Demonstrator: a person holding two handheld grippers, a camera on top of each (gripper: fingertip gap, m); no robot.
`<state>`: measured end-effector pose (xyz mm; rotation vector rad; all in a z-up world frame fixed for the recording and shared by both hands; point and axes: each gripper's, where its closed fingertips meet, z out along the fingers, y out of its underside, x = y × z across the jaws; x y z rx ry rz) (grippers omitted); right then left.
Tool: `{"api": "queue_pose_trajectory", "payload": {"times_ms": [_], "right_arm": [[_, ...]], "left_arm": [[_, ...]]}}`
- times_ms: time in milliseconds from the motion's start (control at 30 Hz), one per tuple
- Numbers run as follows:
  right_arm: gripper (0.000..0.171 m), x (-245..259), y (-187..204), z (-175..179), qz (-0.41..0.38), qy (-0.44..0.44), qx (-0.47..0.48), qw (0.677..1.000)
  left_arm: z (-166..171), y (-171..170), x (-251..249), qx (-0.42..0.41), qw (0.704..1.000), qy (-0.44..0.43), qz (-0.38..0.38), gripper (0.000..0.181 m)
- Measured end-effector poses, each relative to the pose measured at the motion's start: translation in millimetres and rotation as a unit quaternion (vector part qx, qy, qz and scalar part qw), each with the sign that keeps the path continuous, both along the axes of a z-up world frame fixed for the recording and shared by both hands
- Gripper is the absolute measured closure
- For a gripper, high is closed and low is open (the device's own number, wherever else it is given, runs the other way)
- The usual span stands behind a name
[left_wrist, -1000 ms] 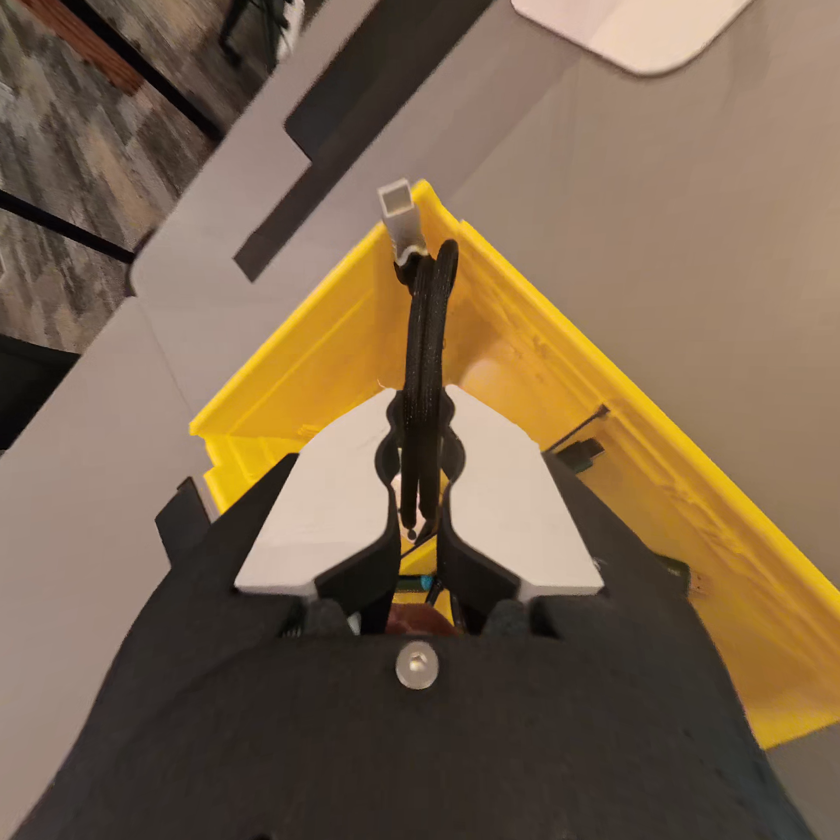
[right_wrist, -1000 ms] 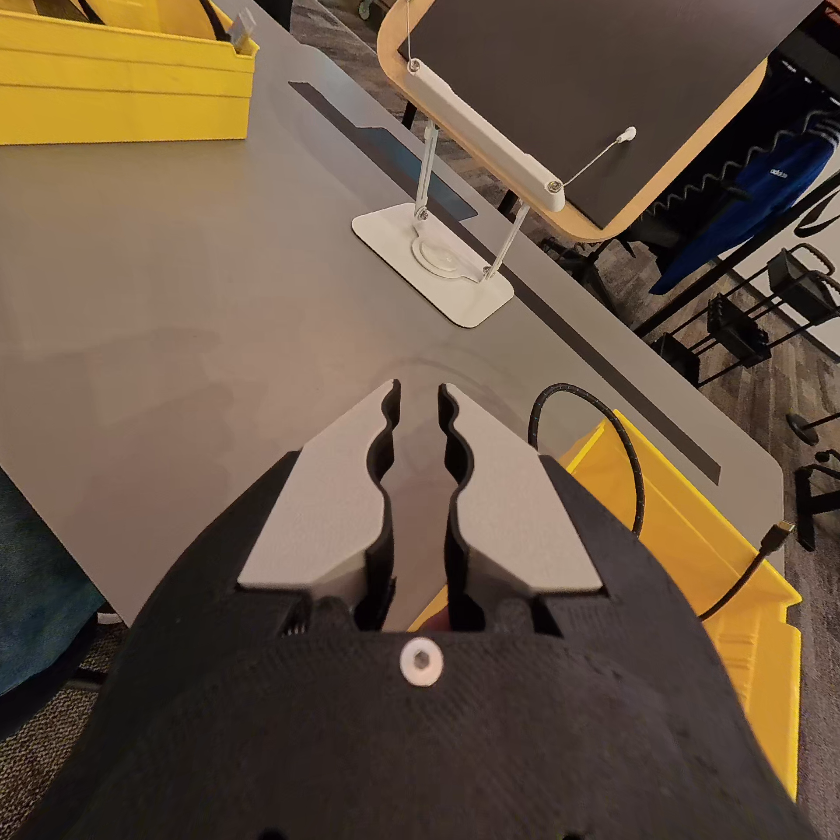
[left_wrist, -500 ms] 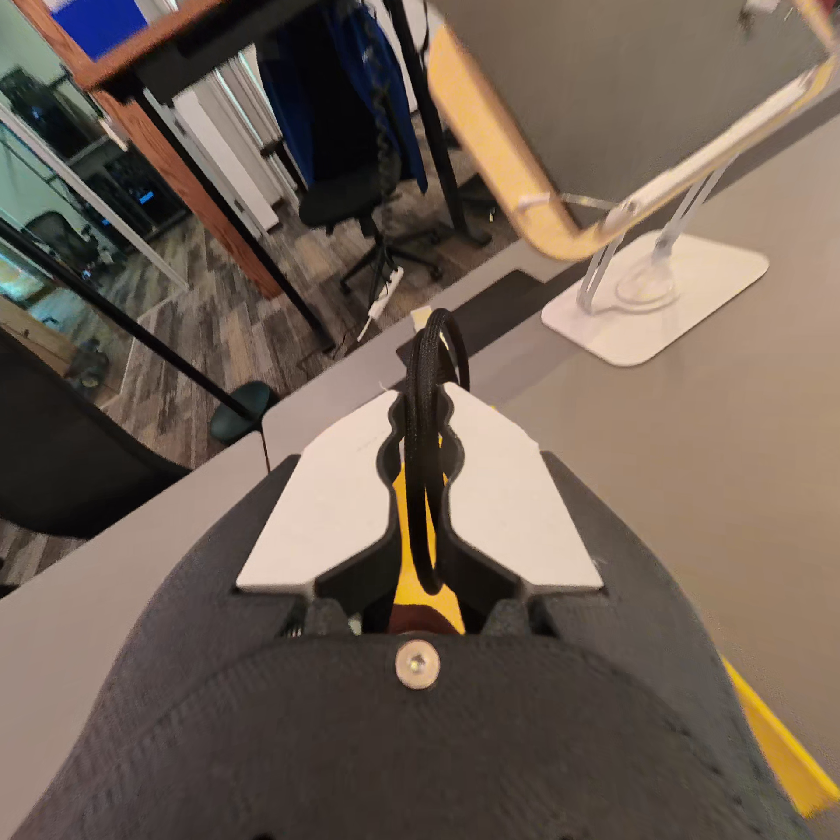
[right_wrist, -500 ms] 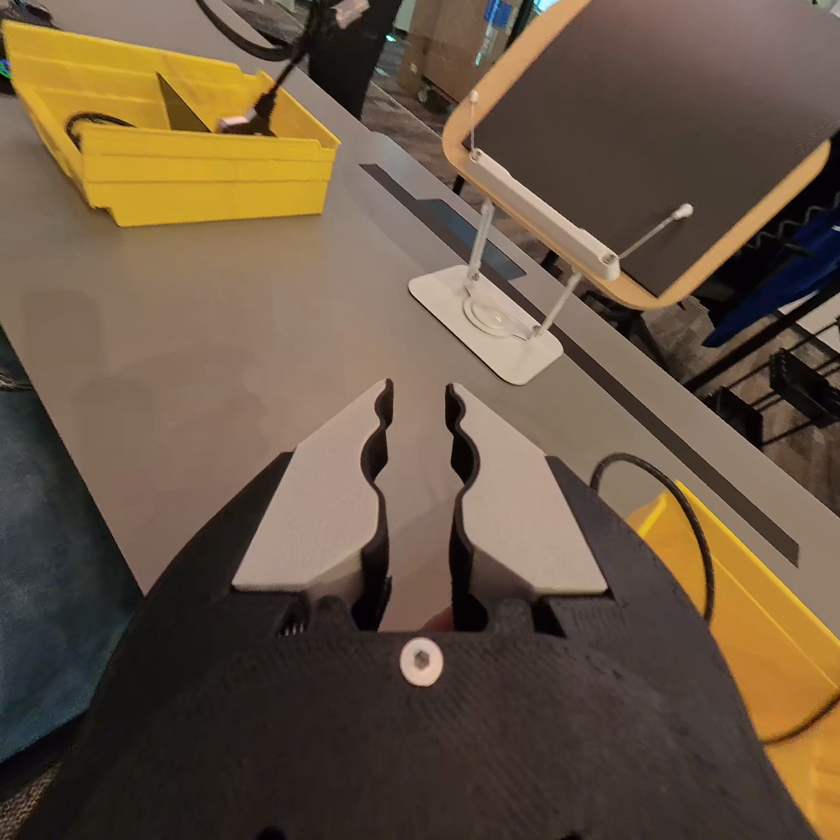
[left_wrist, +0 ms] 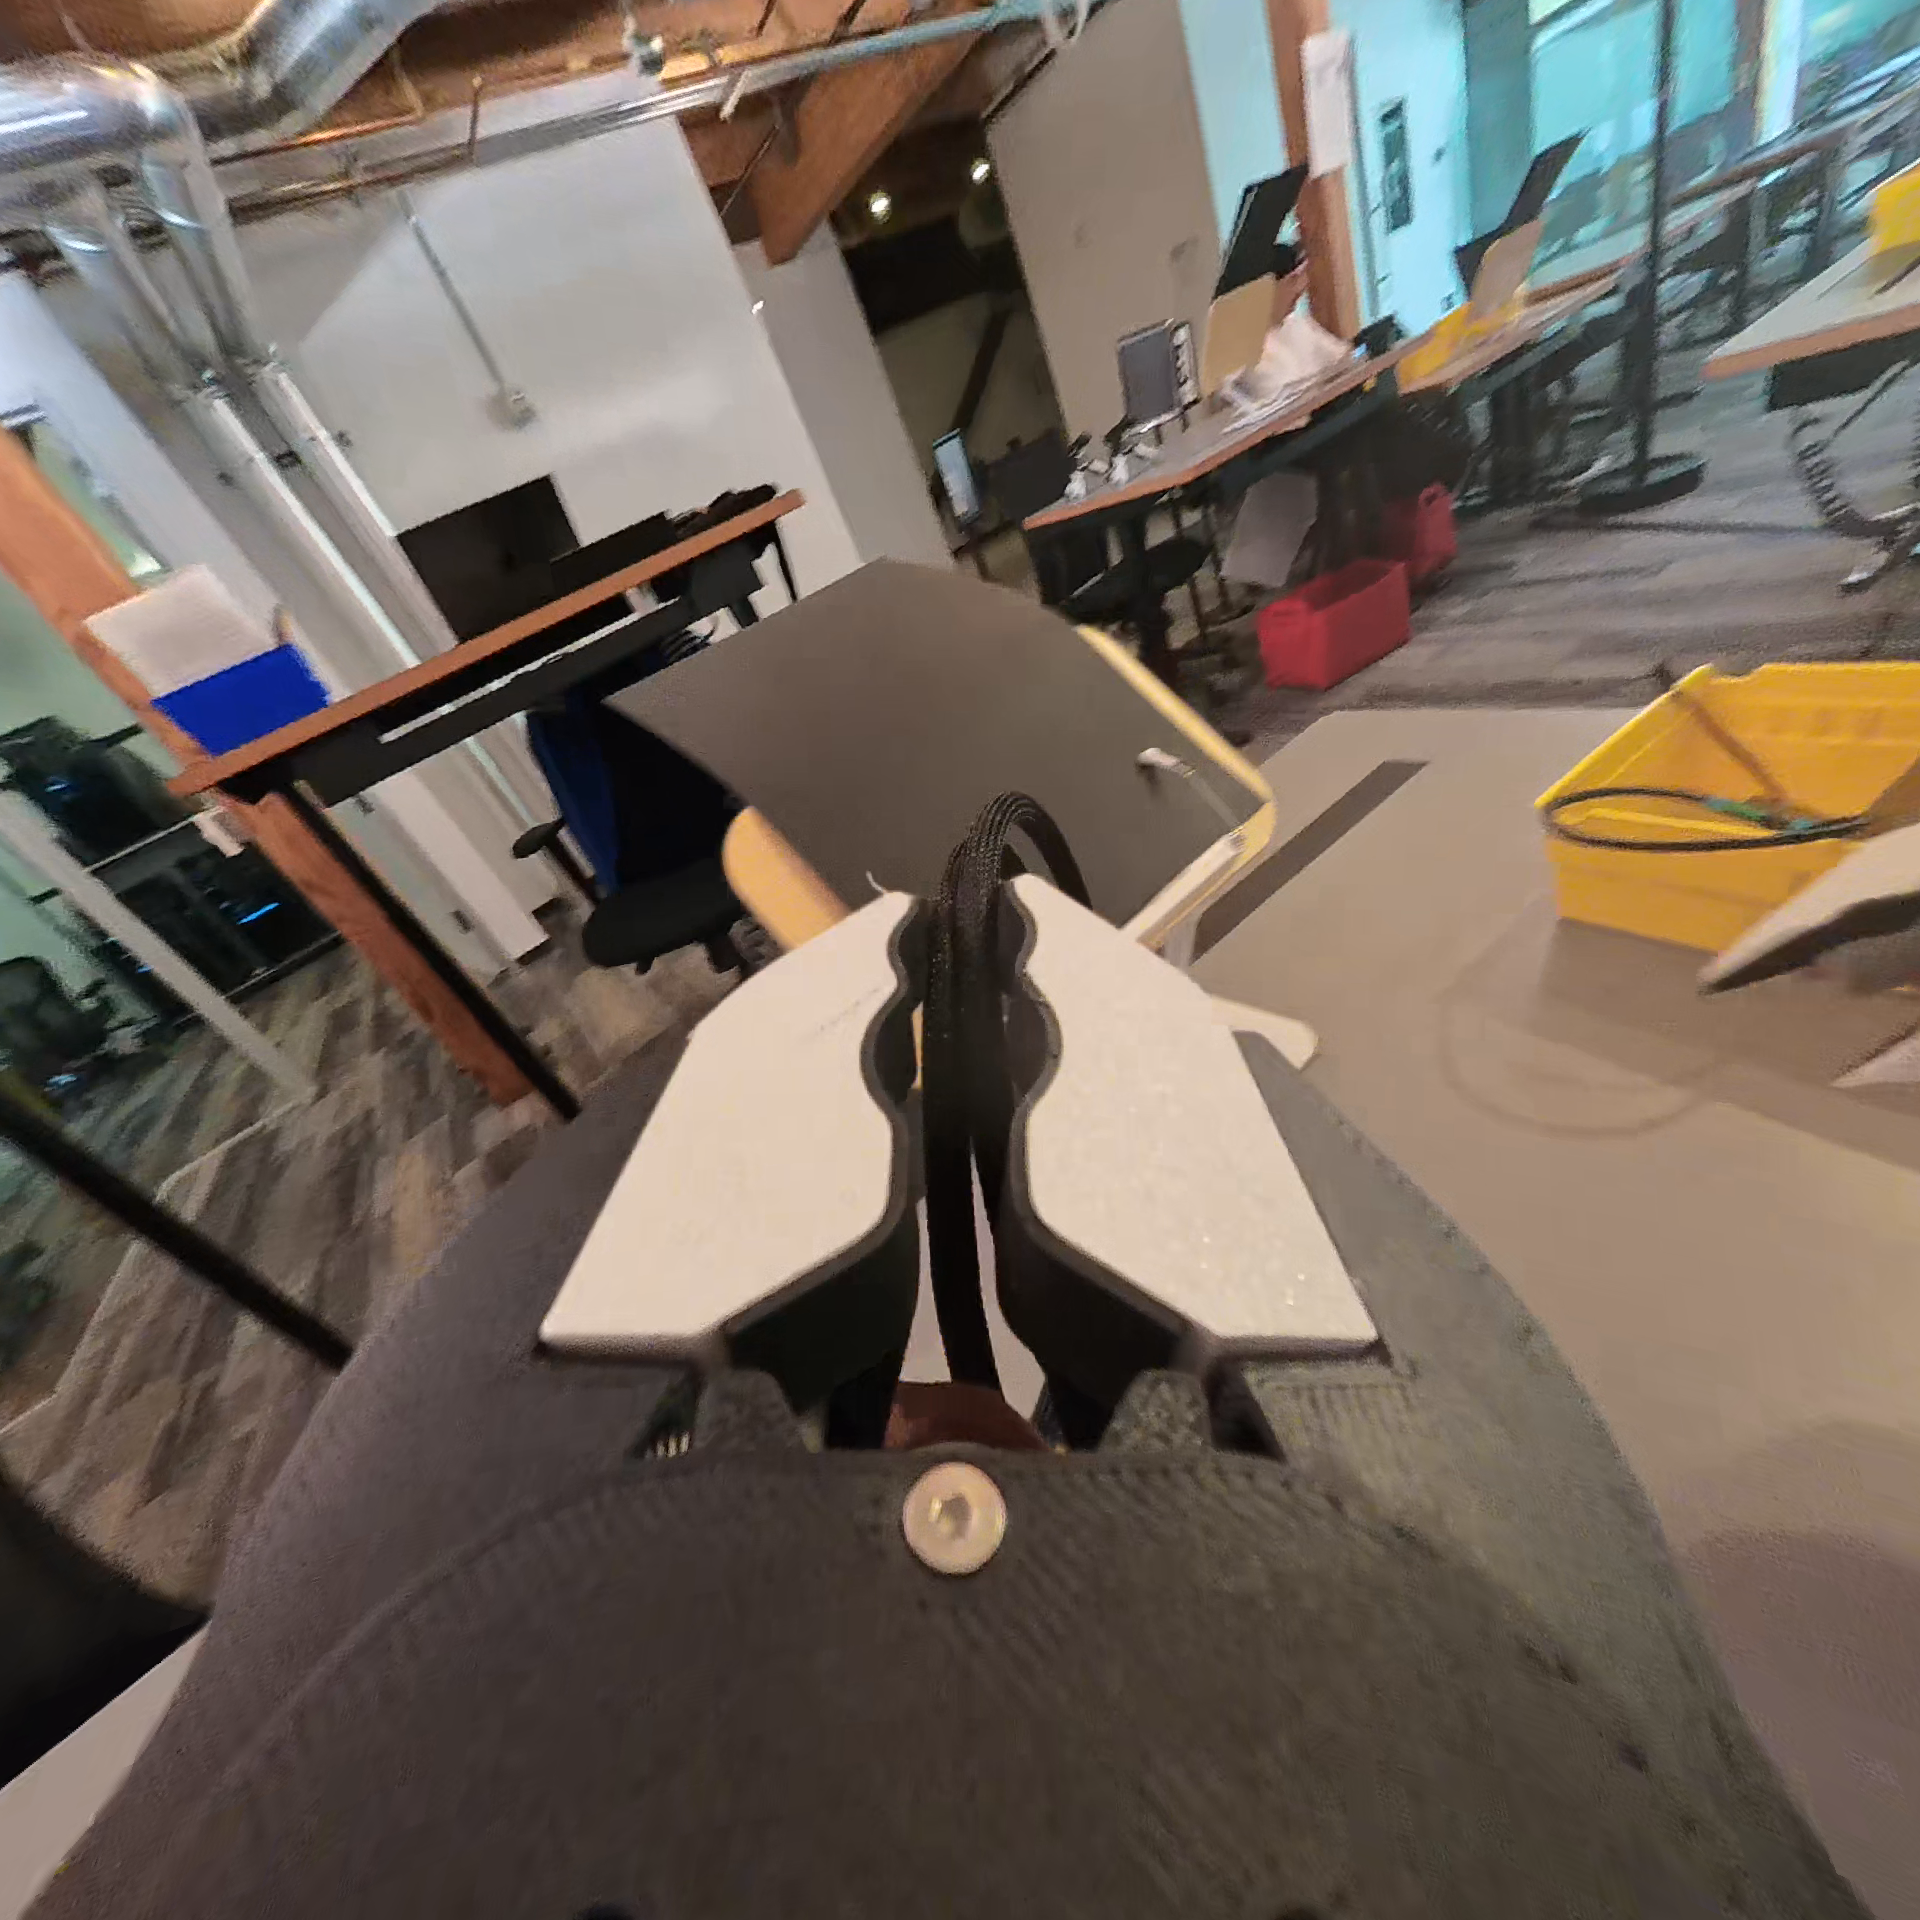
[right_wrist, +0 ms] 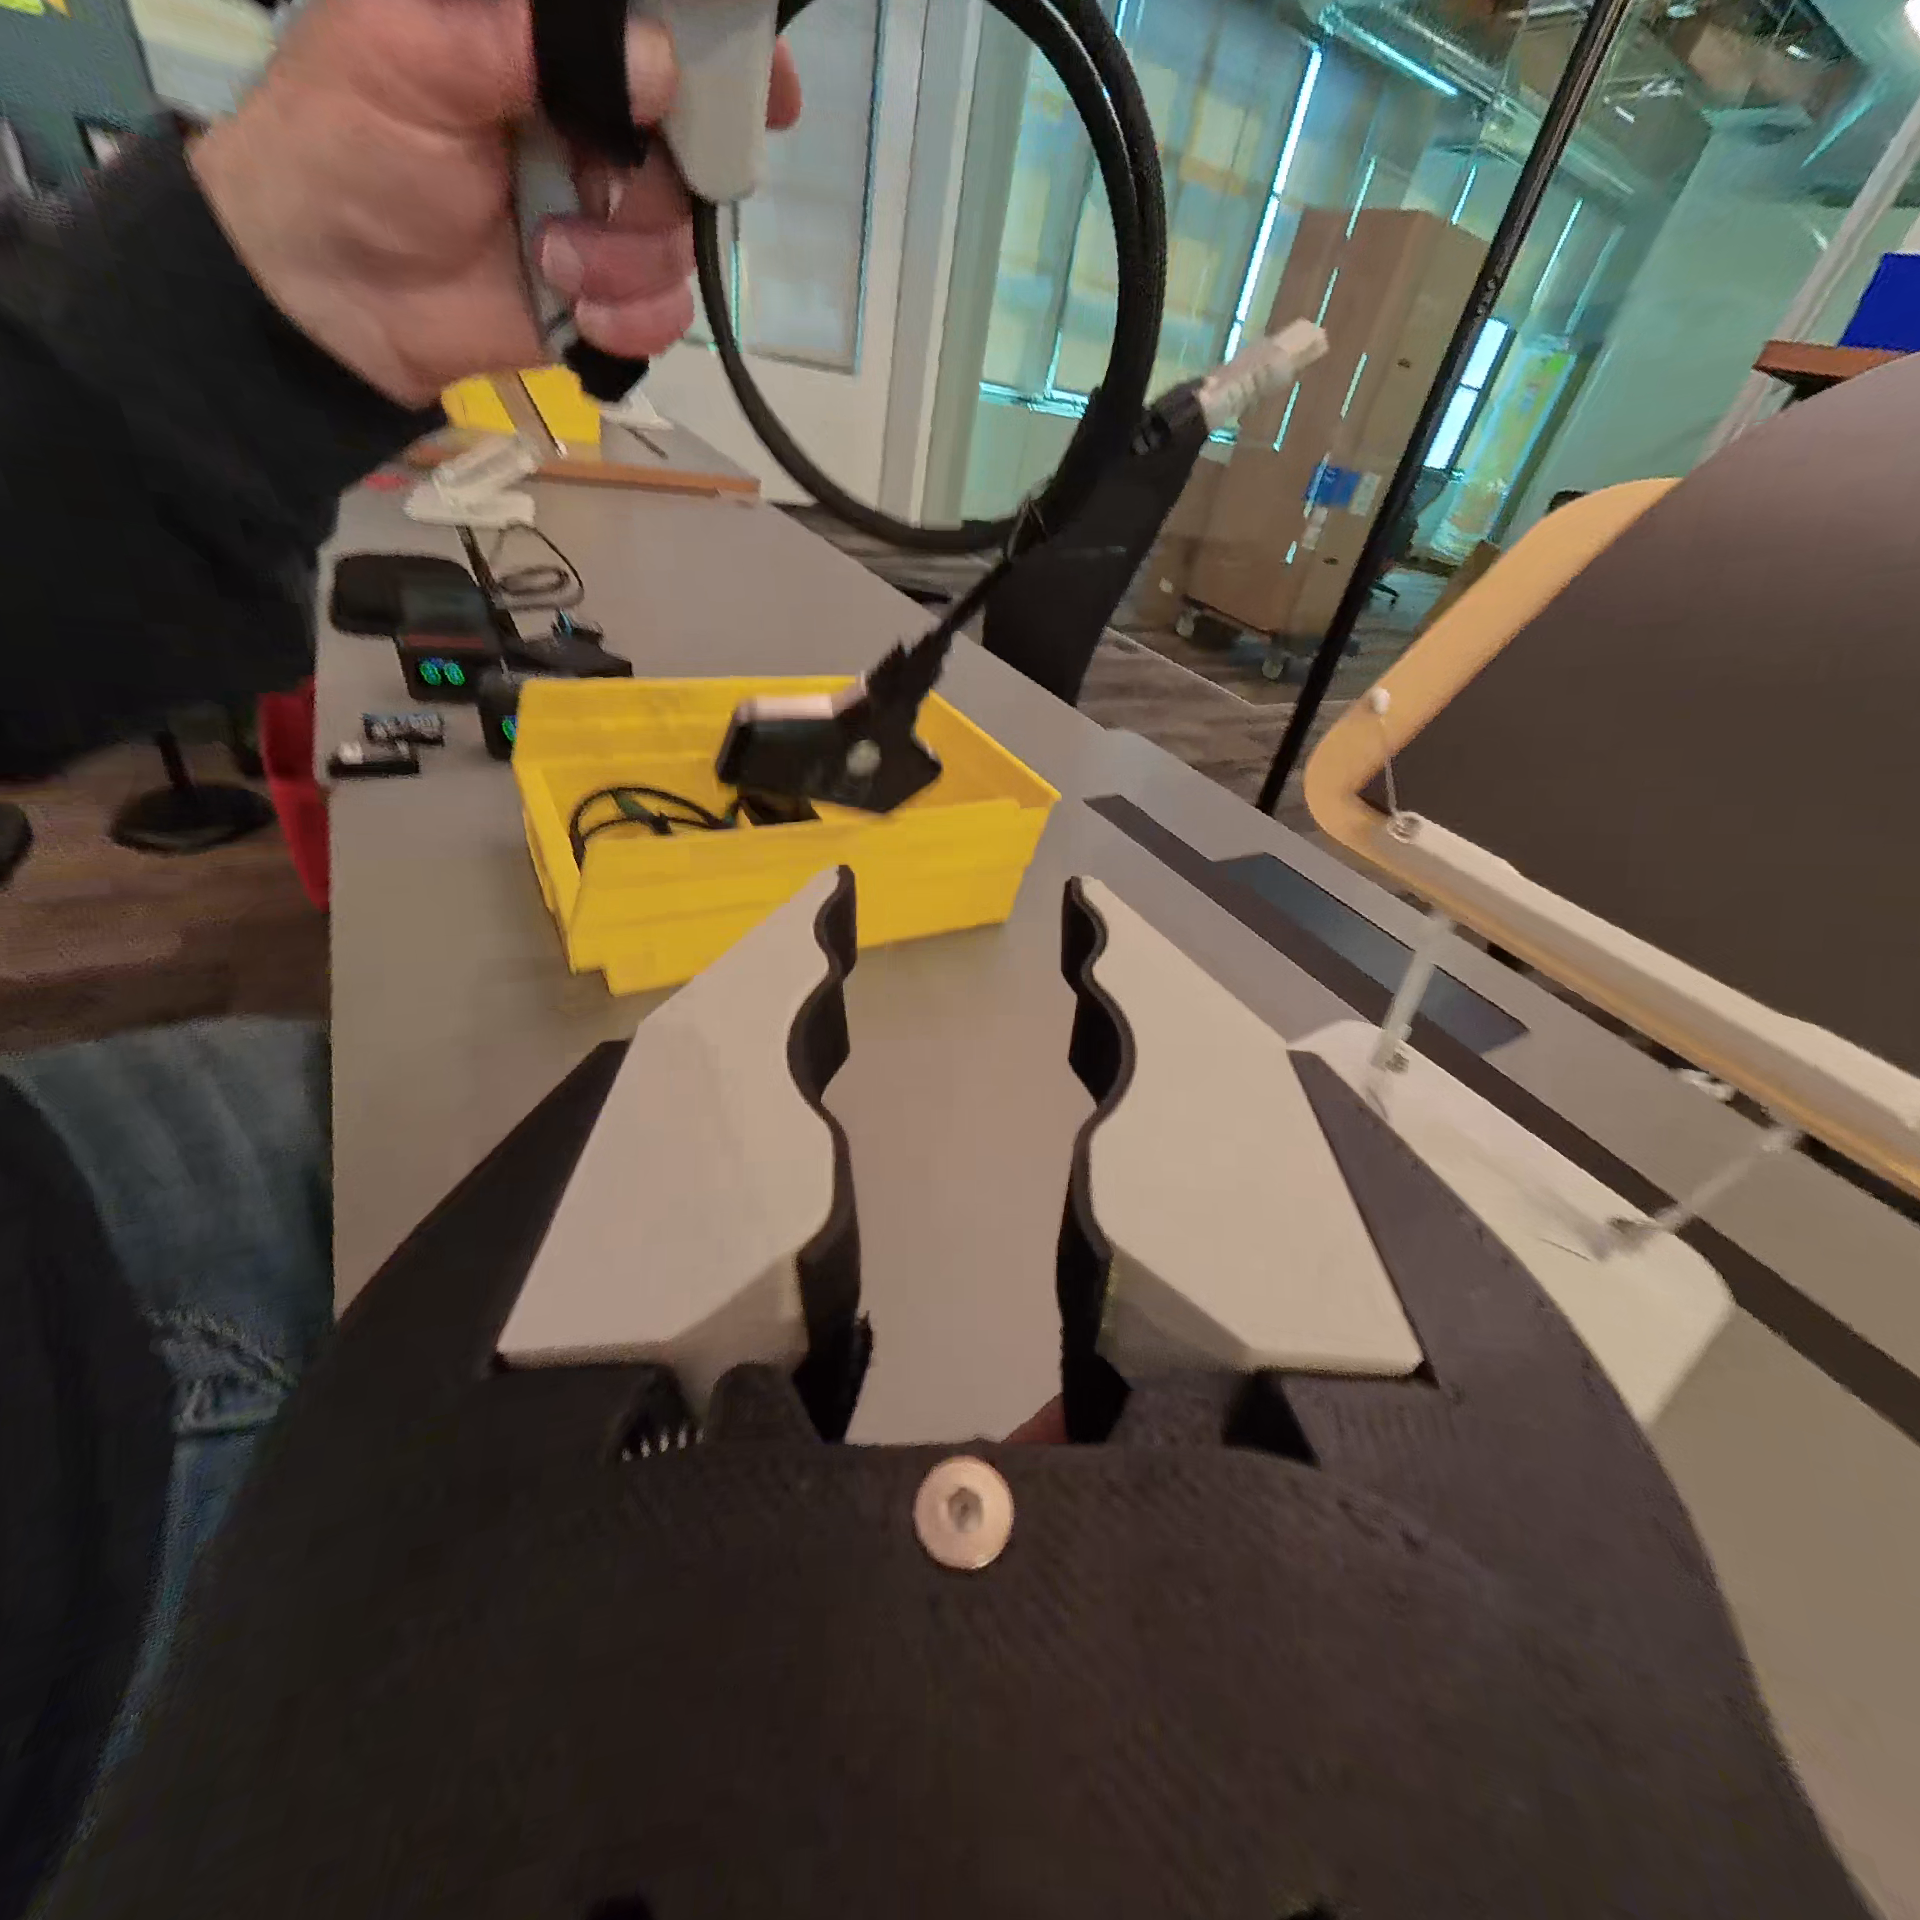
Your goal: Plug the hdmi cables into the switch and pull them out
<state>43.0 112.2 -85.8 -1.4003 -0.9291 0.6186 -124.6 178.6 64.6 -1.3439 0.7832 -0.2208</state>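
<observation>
Braided black HDMI cable [left_wrist: 971,1049], doubled into two strands of woven sleeving, runs up the middle of the left wrist view, and the left gripper [left_wrist: 961,914] is clamped on it, its wavy-edged white fingers [left_wrist: 758,1164] pressed against the strands. In the right wrist view that same cable [right_wrist: 1127,249] hangs as a round loop at 12 o'clock below a person's hand [right_wrist: 416,197], which is wrapped around a grey handle; a pale, blocky metal plug [right_wrist: 1257,369] juts out at 1 o'clock, and a small black boxy device [right_wrist: 821,753] dangles on a thin black lead just above a yellow plastic bin [right_wrist: 790,873] that holds a tangle of thin dark wire [right_wrist: 634,810]. The right gripper [right_wrist: 956,904] is empty, its matte white fingers [right_wrist: 717,1153] spread apart over the smooth grey table [right_wrist: 436,1039]. At 3 o'clock a dark, rounded panel with a pale wooden edge [right_wrist: 1683,707] stands on a white base. In the left wrist view a second ribbed yellow bin [left_wrist: 1766,790] sits at 2 o'clock with a coiled black cord [left_wrist: 1662,821] draped inside it.
</observation>
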Motion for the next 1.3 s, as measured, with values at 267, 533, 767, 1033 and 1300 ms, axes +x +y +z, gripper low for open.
{"api": "queue_pose_trajectory", "payload": {"times_ms": [267,533,767,1033,1300], "right_arm": [[0.118,-33.7,45.9,-4.5,0.035,0.144,-0.125,0.981],[0.158,-30.4,56.0,-32.2,0.036,0.099,-0.145,0.984],[0.16,-6.8,72.0,-52.6,-0.064,-0.184,0.012,0.981],[0.159,-21.1,54.7,-46.4,-0.037,-0.32,0.134,0.937],[0.16,-28.6,38.5,-59.8,0.0,-0.407,0.198,0.892]], "left_arm": [[-33.9,-41.7,81.9,-0.029,0.994,-0.03,-0.104,0.17],[-80.1,-45.4,100.0,-0.084,0.986,-0.032,-0.143,0.169],[-89.5,-41.0,82.7,-0.097,0.985,0.003,-0.14,0.139],[-151.9,-44.8,127.6,-0.105,0.974,0.173,-0.104,0.106],[-145.5,-47.4,125.9,0.001,0.942,0.331,-0.051,0.106]]}}
